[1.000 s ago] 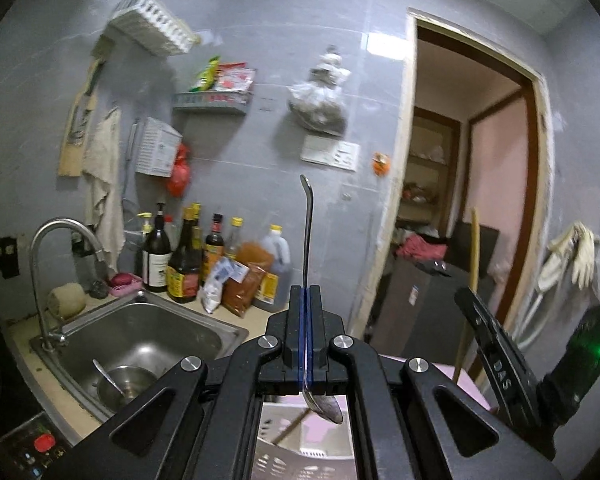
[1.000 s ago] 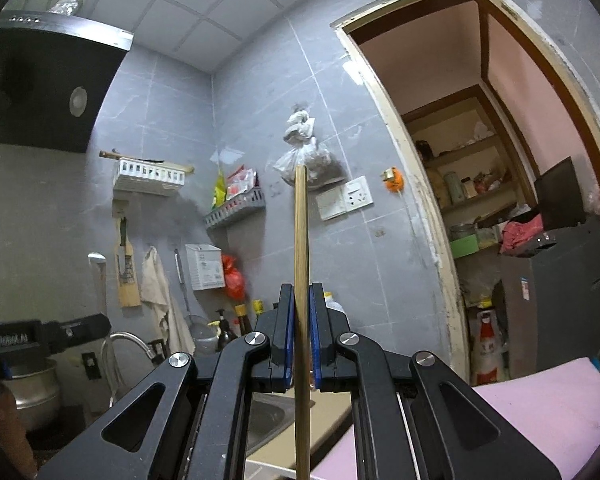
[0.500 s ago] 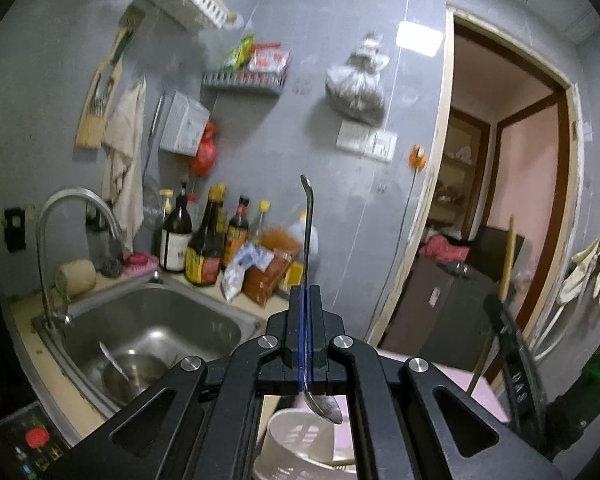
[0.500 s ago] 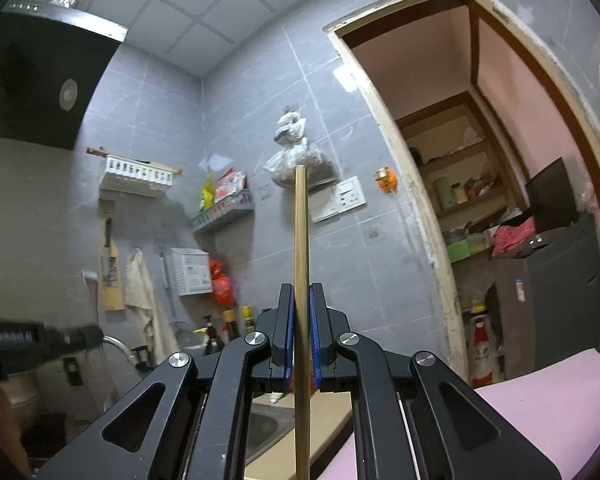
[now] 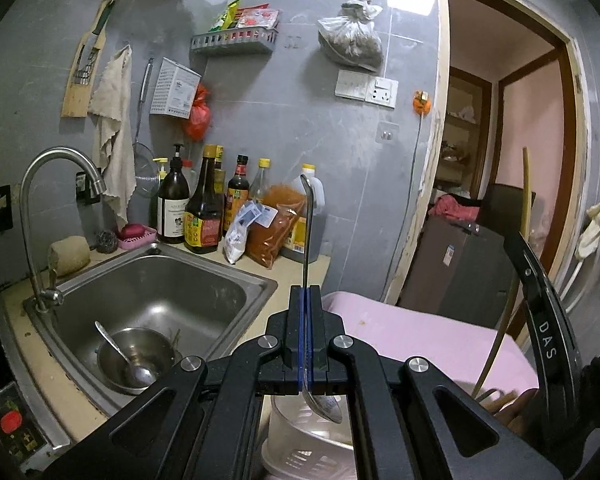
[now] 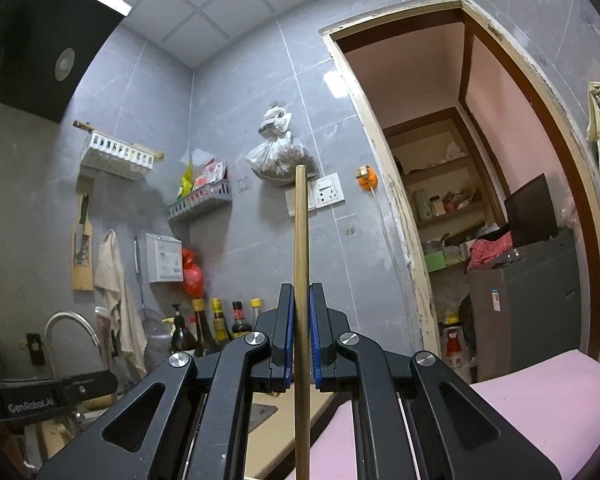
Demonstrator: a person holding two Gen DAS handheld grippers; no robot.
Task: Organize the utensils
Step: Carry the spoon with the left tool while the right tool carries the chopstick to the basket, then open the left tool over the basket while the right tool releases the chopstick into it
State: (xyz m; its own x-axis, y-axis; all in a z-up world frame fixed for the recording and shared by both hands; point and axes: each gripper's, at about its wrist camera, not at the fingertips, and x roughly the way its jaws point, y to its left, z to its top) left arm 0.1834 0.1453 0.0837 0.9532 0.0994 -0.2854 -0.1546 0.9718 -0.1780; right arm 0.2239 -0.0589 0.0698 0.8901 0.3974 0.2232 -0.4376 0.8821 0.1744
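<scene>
The left tongs (image 5: pixel 305 334) are pressed fully together on a metal spoon (image 5: pixel 307 272), pinching it low on the handle; the handle rises toward twelve o'clock while the bowl hangs at six o'clock, just above the rim of a white slotted utensil basket (image 5: pixel 300 446) that sits on the tabletop (image 5: pixel 260 270) beside the sink (image 5: pixel 148 292). The right tongs (image 6: pixel 301 338) are closed to a narrow gap on a single wooden chopstick (image 6: pixel 301 240), its long axis upright, one end pointing to twelve o'clock and the other running down past six o'clock out of view. In the left wrist view that chopstick appears at about three o'clock, slanting down toward the pink mat (image 5: pixel 420 336). The likely next step is lowering both pieces into the basket, and the risks lie there: the spoon's bowl could catch on the basket rim and twist in the thin grip, or tip the light basket over. The chopstick, held near its middle, could pivot between the pads or strike the spoon's handle if both tongs descend together. A second spoon (image 5: pixel 120 352) lies in a steel bowl (image 5: pixel 138 356) in the sink, untouched.
</scene>
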